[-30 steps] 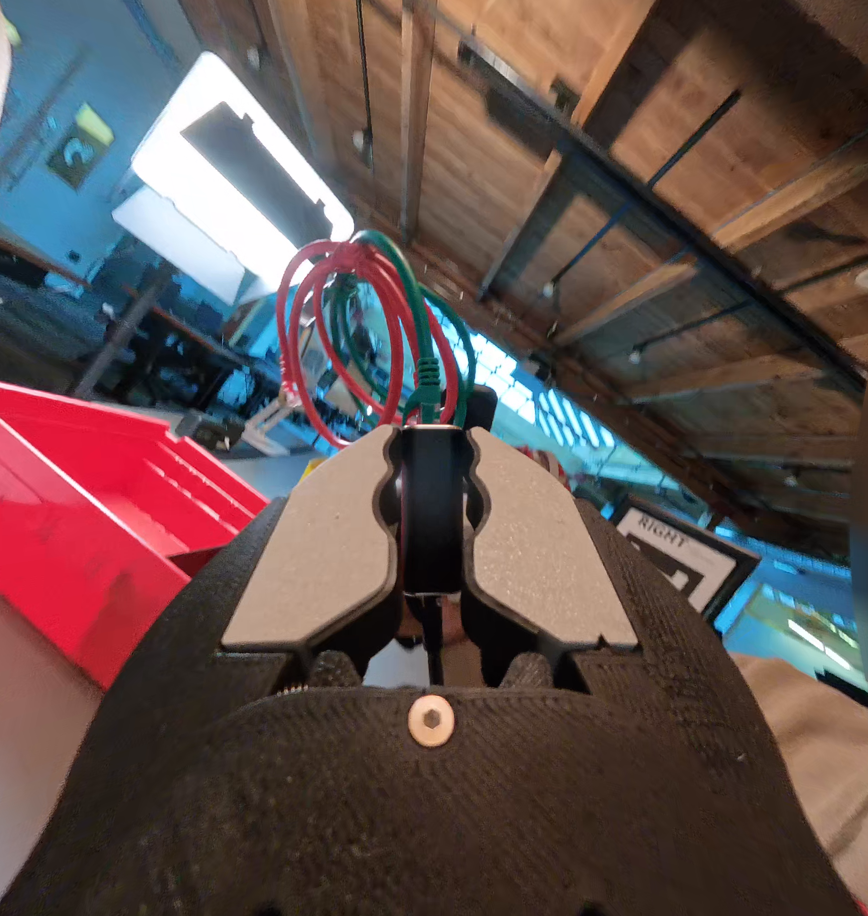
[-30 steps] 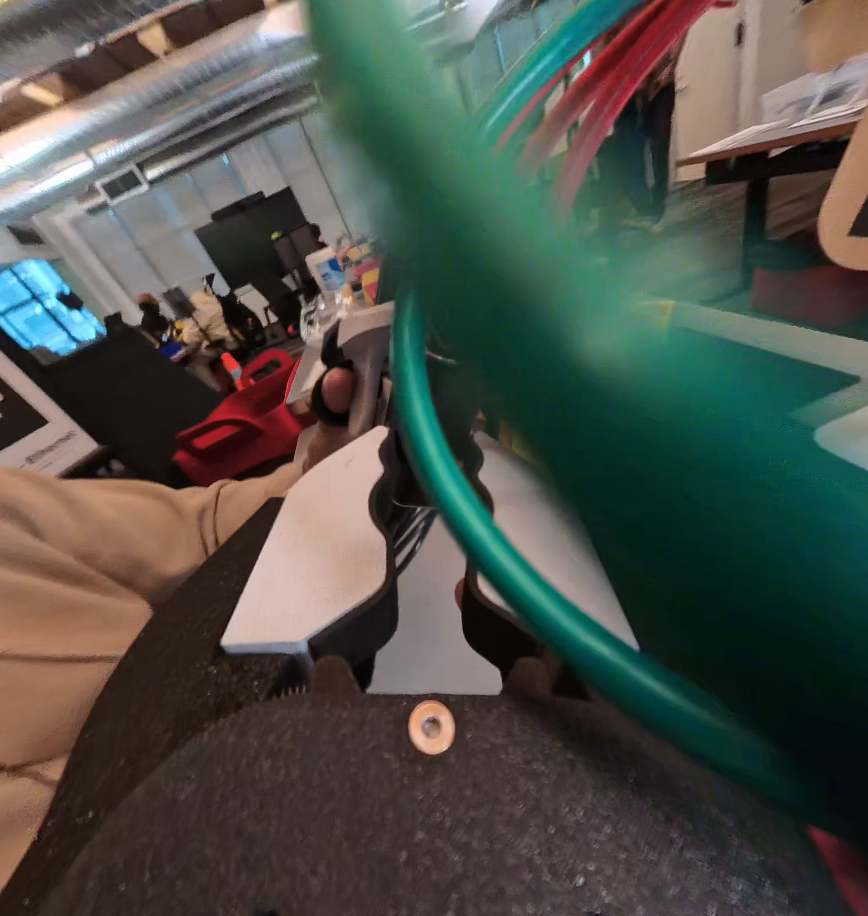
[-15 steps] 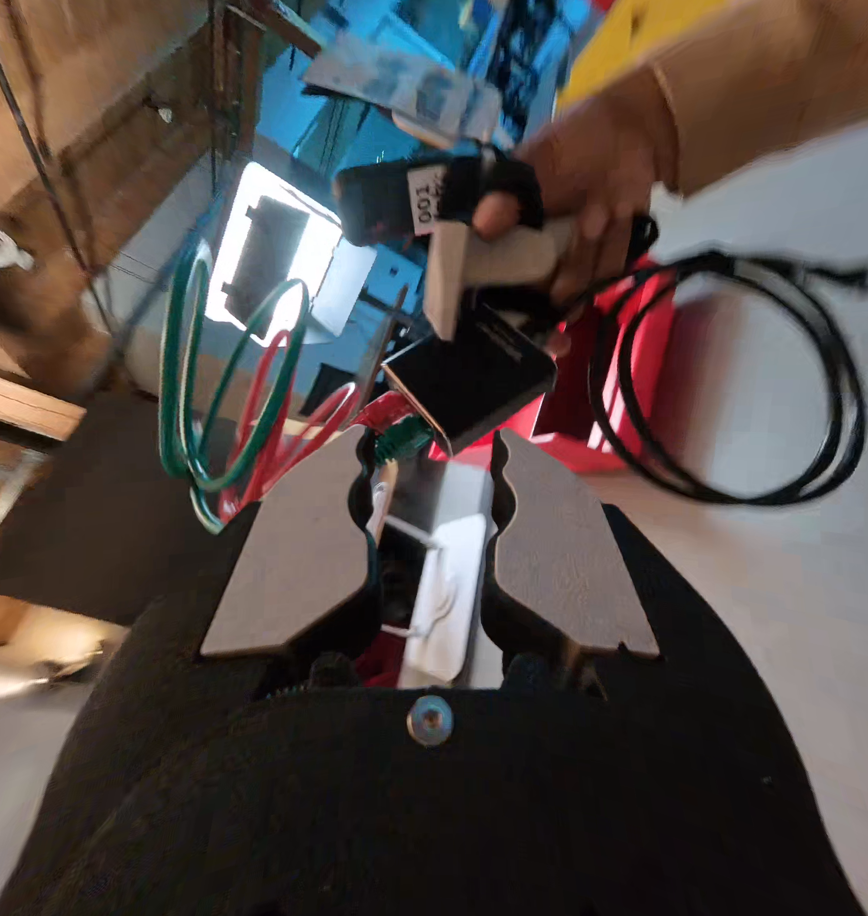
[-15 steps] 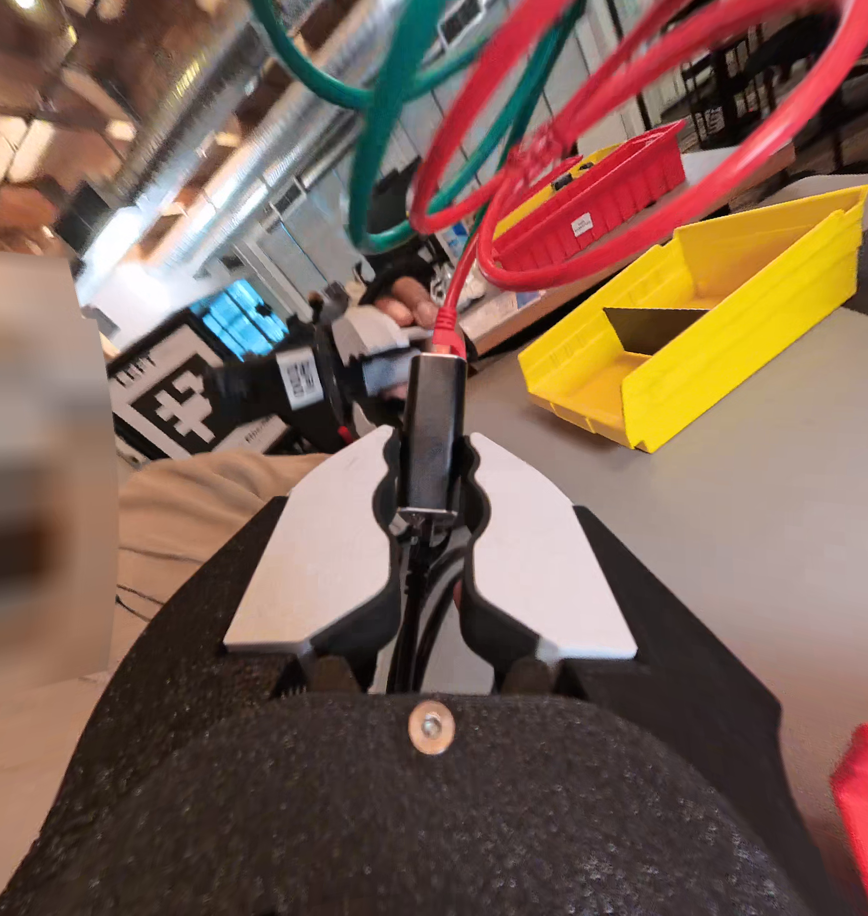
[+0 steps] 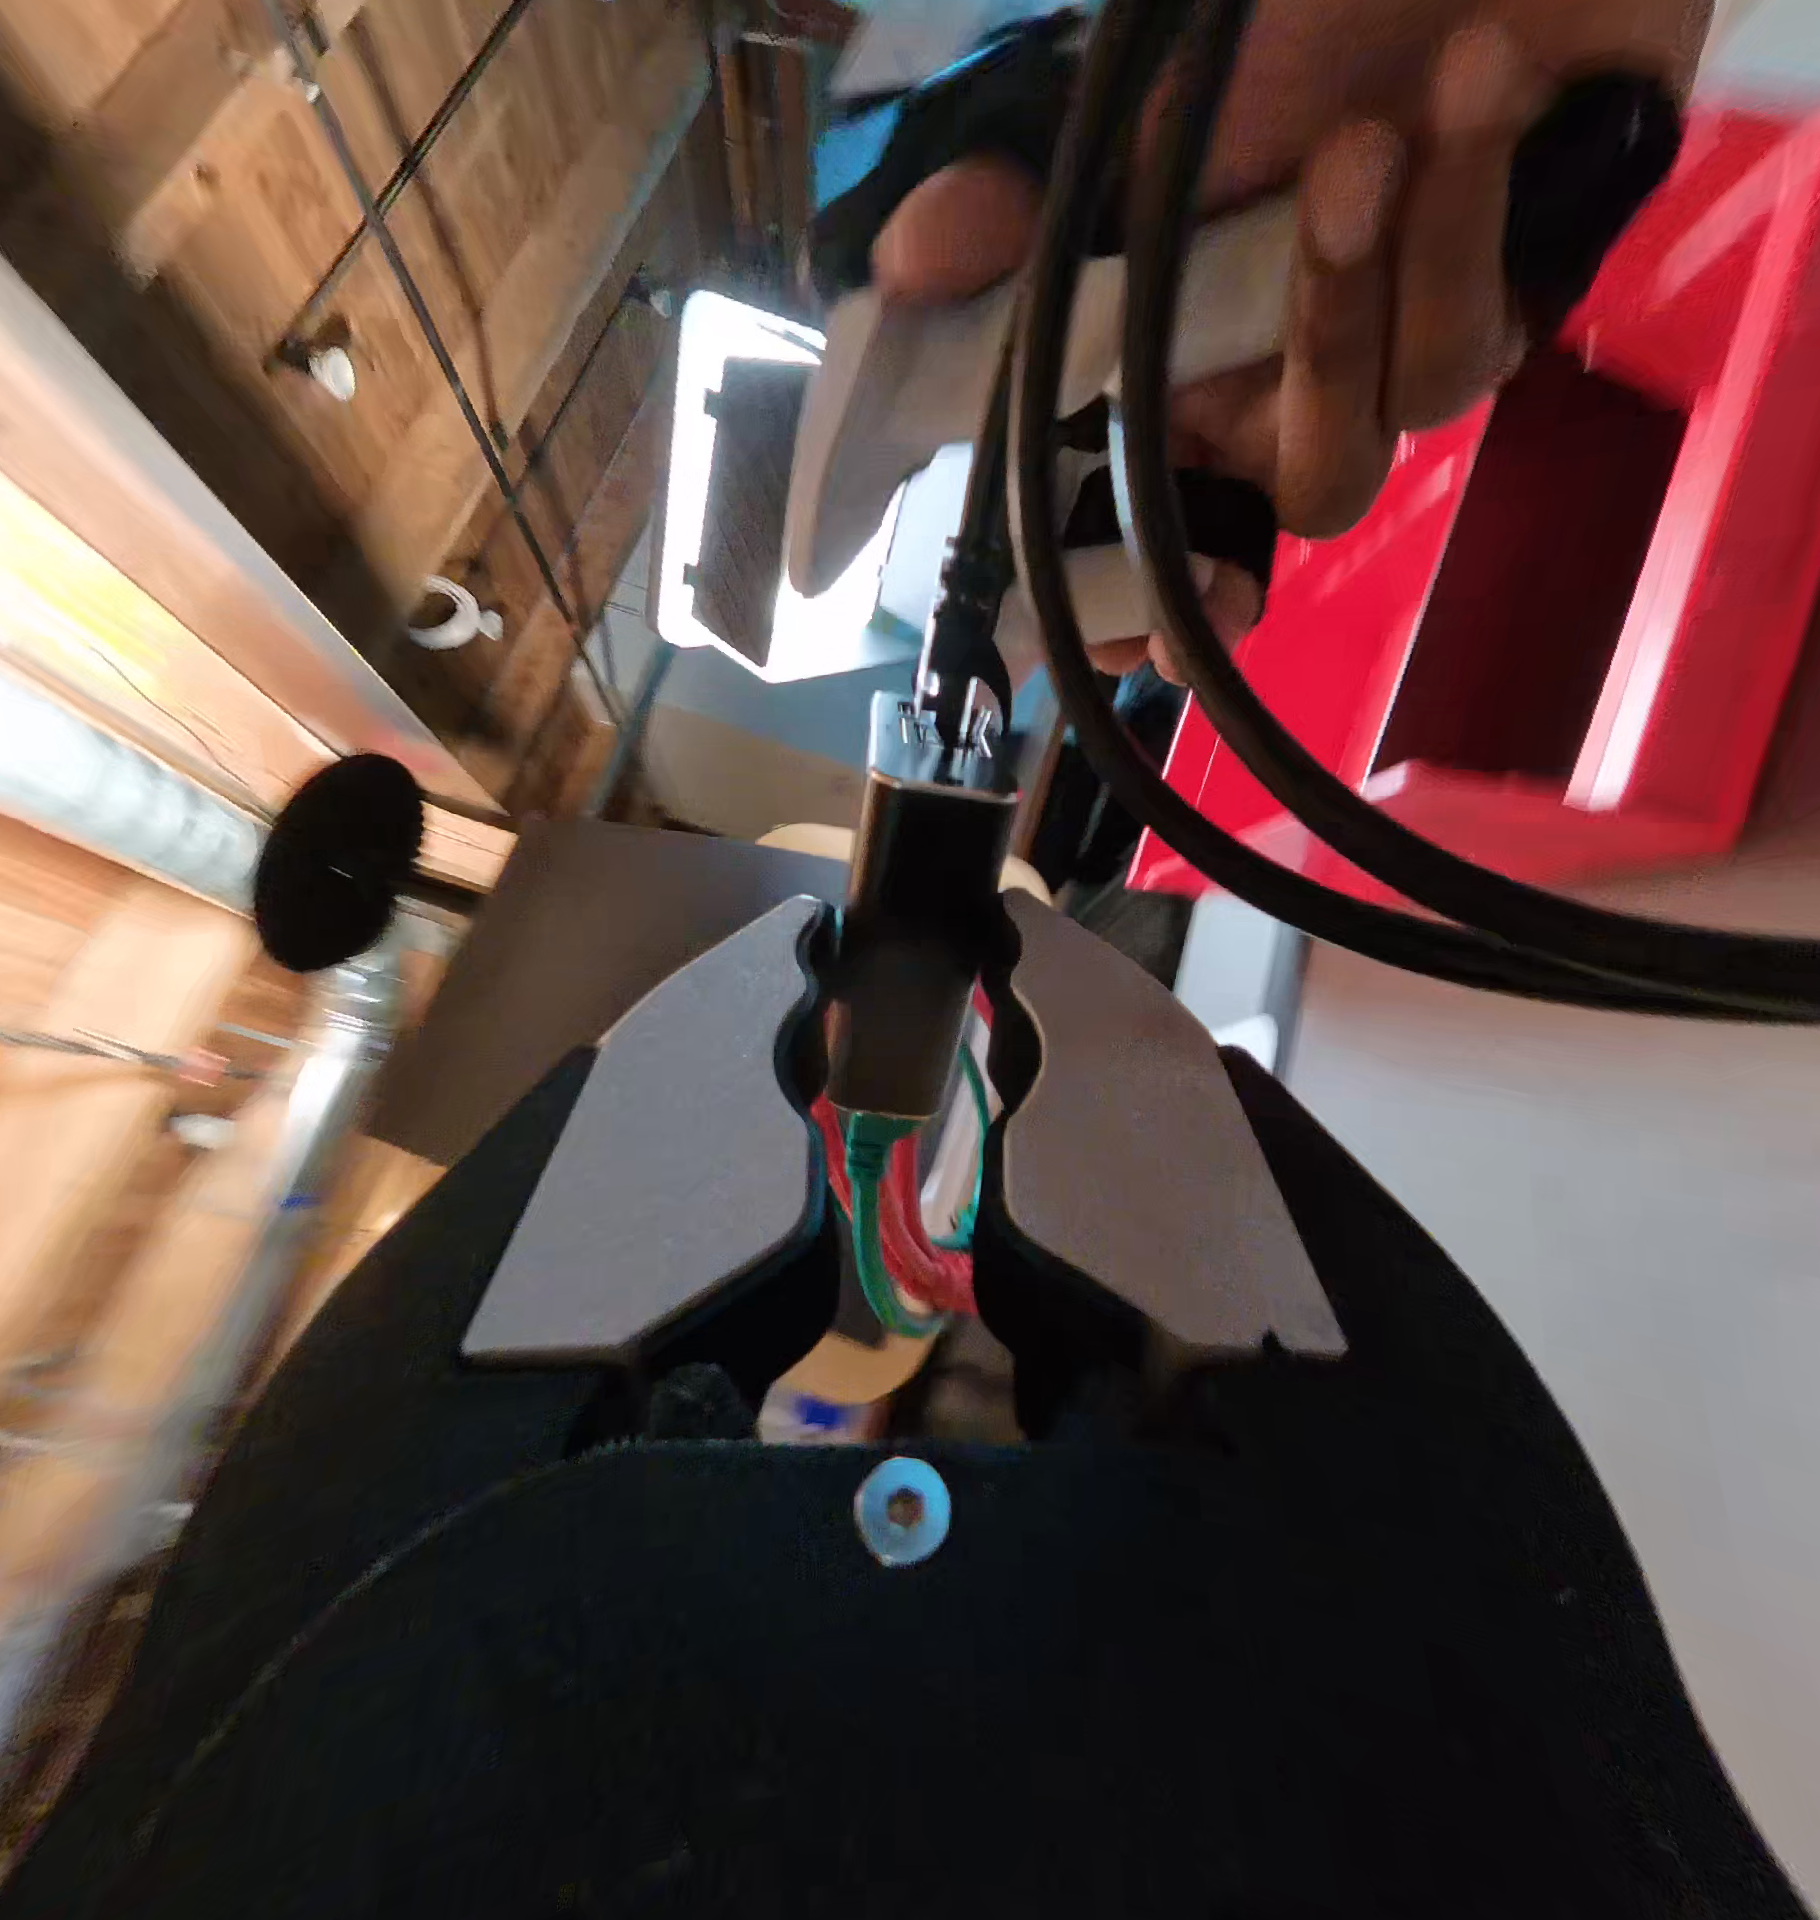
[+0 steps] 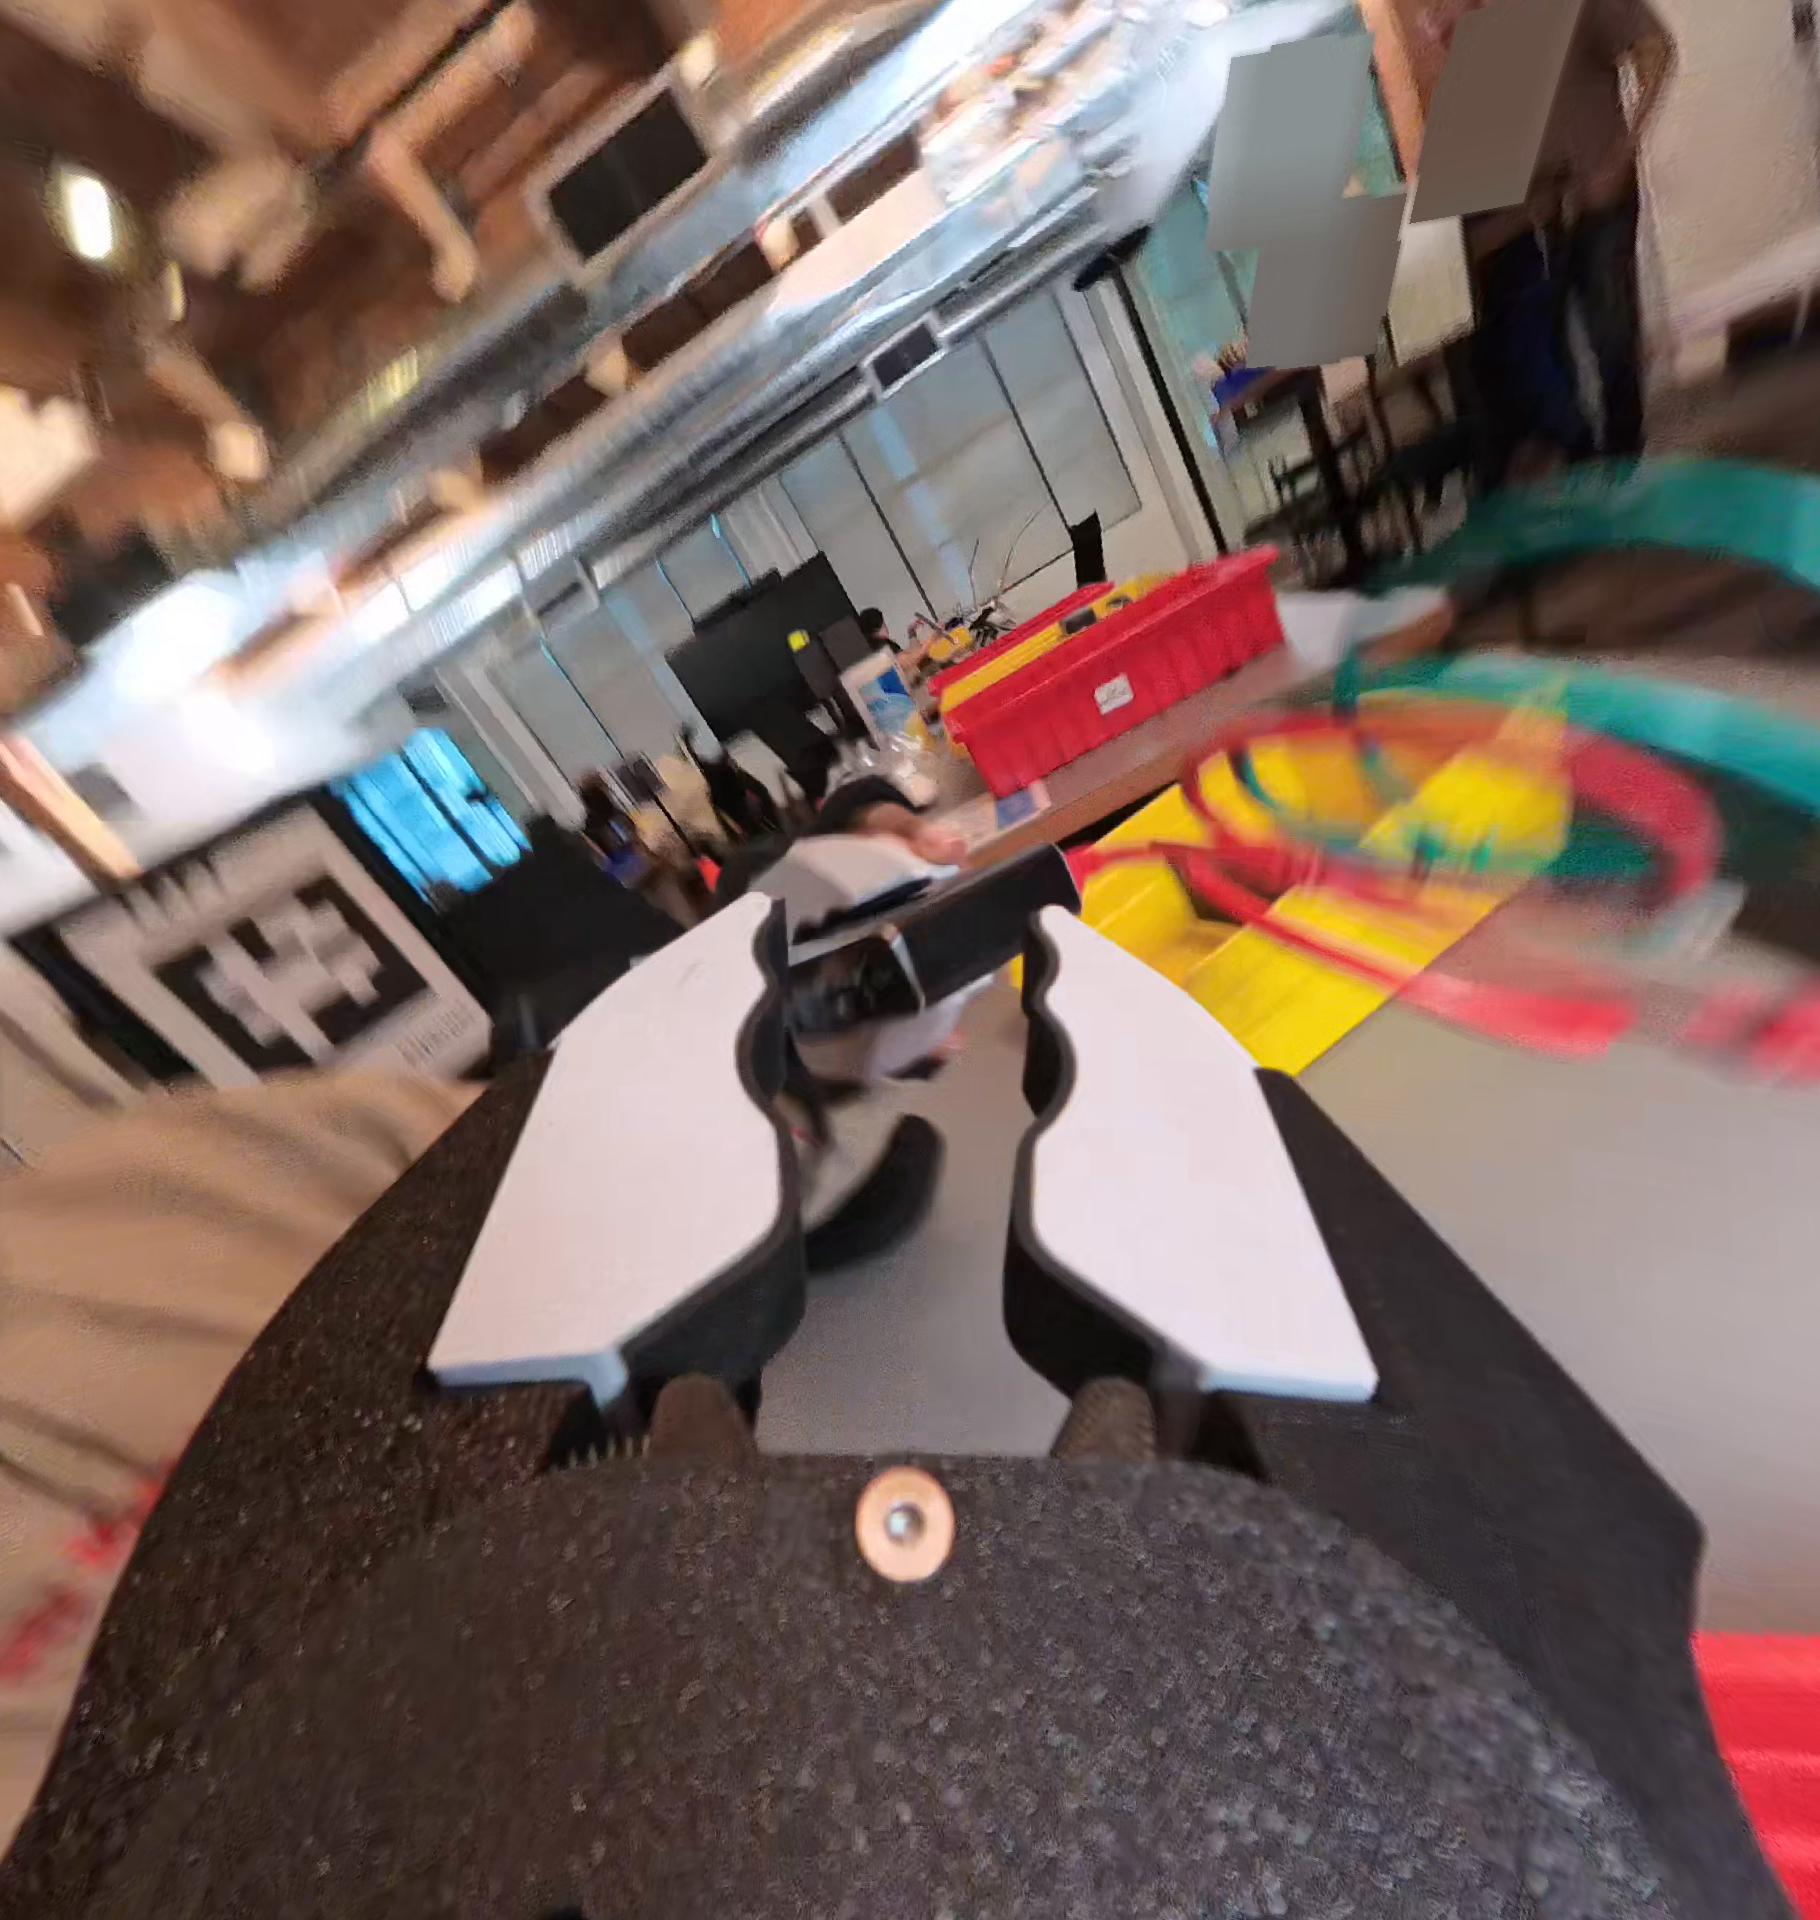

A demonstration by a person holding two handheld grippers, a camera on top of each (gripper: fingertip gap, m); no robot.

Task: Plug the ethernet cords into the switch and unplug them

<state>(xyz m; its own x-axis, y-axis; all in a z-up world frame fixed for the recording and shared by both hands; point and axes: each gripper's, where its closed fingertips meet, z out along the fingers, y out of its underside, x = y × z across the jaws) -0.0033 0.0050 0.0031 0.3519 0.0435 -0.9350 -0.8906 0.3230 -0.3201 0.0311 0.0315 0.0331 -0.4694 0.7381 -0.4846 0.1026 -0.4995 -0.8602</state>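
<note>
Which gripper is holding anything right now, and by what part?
The left gripper clamps the black switch by its narrow sides, mid-body. The right gripper is open and holds nothing.

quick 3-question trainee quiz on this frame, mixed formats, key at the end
1. True or false: the left gripper is shut on the black switch.
2. Multiple choice: the right gripper is A) shut on a red cord, B) open, holding nothing, C) shut on the switch.
3. Fill in: the plug seated in the switch's near end, between the left gripper's fingers, is ____ in colour.

Key: 1 true. 2 B. 3 green; the green cord runs back beside red cords, while a black cable leaves the far end.
</note>
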